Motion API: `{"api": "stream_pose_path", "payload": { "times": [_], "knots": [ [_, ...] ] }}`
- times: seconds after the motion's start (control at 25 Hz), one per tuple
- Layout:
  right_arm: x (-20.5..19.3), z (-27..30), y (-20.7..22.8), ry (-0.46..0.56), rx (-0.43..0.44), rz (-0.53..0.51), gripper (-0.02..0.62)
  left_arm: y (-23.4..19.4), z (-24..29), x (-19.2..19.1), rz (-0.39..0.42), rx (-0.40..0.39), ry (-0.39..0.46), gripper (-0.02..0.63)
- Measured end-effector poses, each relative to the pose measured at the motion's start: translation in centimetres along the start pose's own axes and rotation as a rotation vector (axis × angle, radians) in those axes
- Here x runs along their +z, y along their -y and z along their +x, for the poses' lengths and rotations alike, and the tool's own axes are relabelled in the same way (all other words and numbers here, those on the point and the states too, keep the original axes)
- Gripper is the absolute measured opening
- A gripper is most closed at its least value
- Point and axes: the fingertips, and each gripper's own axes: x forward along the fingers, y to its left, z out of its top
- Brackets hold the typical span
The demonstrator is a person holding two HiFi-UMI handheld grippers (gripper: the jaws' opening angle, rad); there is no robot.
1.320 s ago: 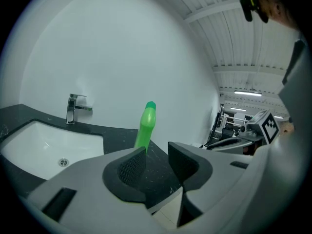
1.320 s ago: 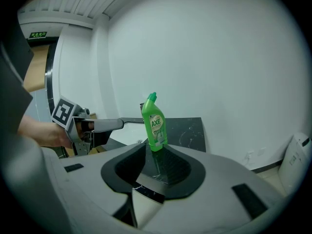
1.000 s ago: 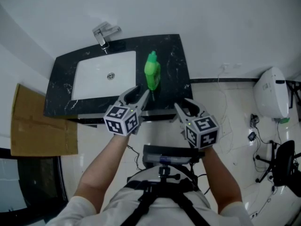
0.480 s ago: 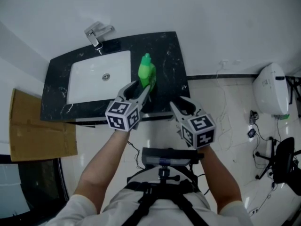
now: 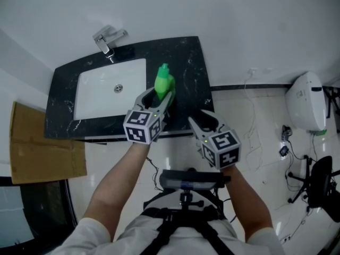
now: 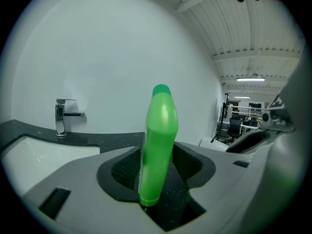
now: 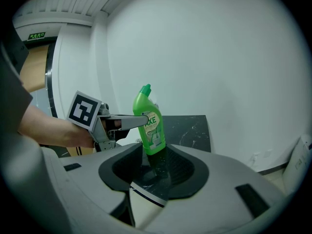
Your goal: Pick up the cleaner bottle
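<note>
The cleaner bottle (image 5: 163, 83) stands upright on the black surface (image 5: 191, 62) beside the sink (image 5: 95, 97). The left tool (image 5: 161, 95), jaws just opened wider, straddles it unpinched. The right tool (image 5: 197, 116), likewise just widened, is empty. The bottle is probably smooth, light plastic, so squeeze its waist.

Both bare forearms reach up from the bottom of the frame toward its centre, the left arm (image 5: 119, 182) stretched further than the right arm (image 5: 247, 201). The left gripper (image 5: 159, 97), just left of centre, points slightly downward; its jaws have just been opening and stand wide, the cleaner bottle (image 5: 163, 81) upright between them, unclamped. The right gripper (image 5: 201, 118), lower and right of centre, tilts down more steeply, its jaws likewise just opened wide, with nothing between them.
</note>
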Motion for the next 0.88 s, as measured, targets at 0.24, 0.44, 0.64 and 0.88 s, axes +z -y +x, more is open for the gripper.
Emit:
{"api": "stream_pose_path", "payload": {
  "times": [0.24, 0.44, 0.64, 0.88],
  "knots": [
    [-0.4, -0.2, 0.7, -0.014, -0.015, 0.006, 0.149, -0.4, 1.6, -0.5, -0.002, 0.028, -0.006, 0.195],
    [-0.6, -0.4, 1.3, -0.020, -0.024, 0.008, 0.149, -0.7, 2.6, -0.7, 0.009, 0.055, -0.005, 0.195],
    [-0.7, -0.3, 1.6, -0.021, -0.026, 0.010, 0.149, -0.8, 3.5, -1.0, 0.017, 0.065, -0.015, 0.195],
    [-1.0, -0.2, 1.9, -0.033, -0.026, 0.007, 0.149, -1.0, 4.3, -0.9, 0.050, 0.074, -0.011, 0.195]
  ]
}}
